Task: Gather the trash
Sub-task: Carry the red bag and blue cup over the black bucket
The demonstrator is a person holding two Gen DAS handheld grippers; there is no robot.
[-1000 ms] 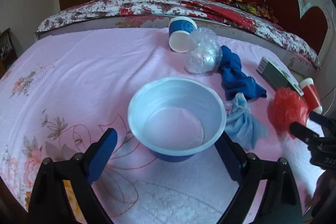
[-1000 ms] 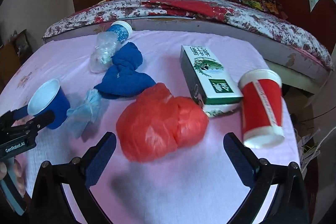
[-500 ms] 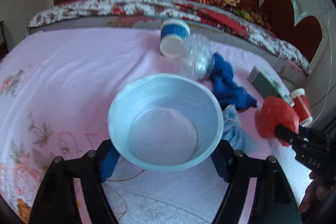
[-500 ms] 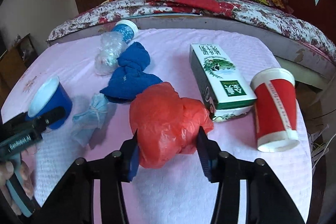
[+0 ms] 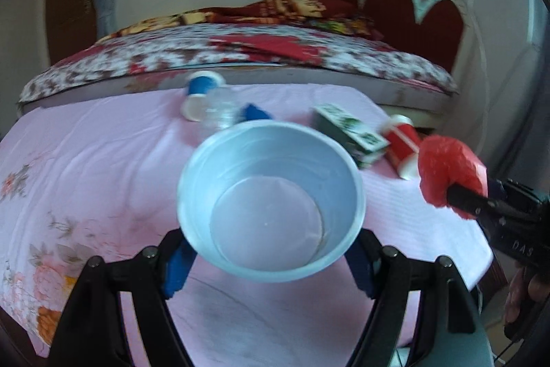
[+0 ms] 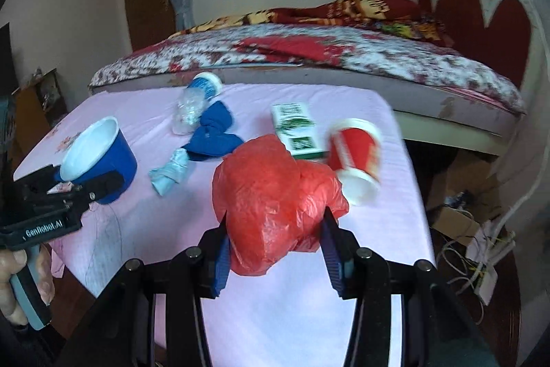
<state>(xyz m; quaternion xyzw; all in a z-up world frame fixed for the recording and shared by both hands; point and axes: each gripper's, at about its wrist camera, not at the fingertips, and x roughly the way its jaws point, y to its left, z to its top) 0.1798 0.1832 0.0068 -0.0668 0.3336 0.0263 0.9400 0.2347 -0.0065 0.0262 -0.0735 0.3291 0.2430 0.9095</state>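
Setting: bedroom; pink cloth [image 6: 361, 315] covers the work surface, bed [image 6: 343, 57] behind it, window above.
Left gripper [image 5: 270, 258]: fingers pressed against the bowl's lower sides, one blue pad on each side; firm two-sided hold.
Bowl [image 5: 270, 198]: blue outside, pale inside, nothing in it; appears lifted off the cloth, mouth up and tilted slightly toward the camera. Judged to serve as the collecting vessel, hence kept upright and open.
Right gripper [image 6: 275, 255]: fingers pinching the red bag between the pads.
Red bag [image 6: 275, 195]: crumpled plastic, bulging up and forward past the fingertips; held clear of the cloth. In the left view it hangs to the right of the bowl, near but apart from the rim.
Step in hand: judged as bringing the bag over to the bowl for a drop.
Still on cloth: red cup [image 6: 357, 160] on its side, green box [image 6: 295, 133] beside it, blue rag [image 6: 213, 136], pale wad [image 6: 170, 173] touching the rag, clear wrap [image 6: 189, 109] against a small blue cup [image 6: 206, 85].
Risk: bag is light and springy; it may cling to a pad or spill over the rim on release.
Blur: far items smeared in both views; fine detail not readable.
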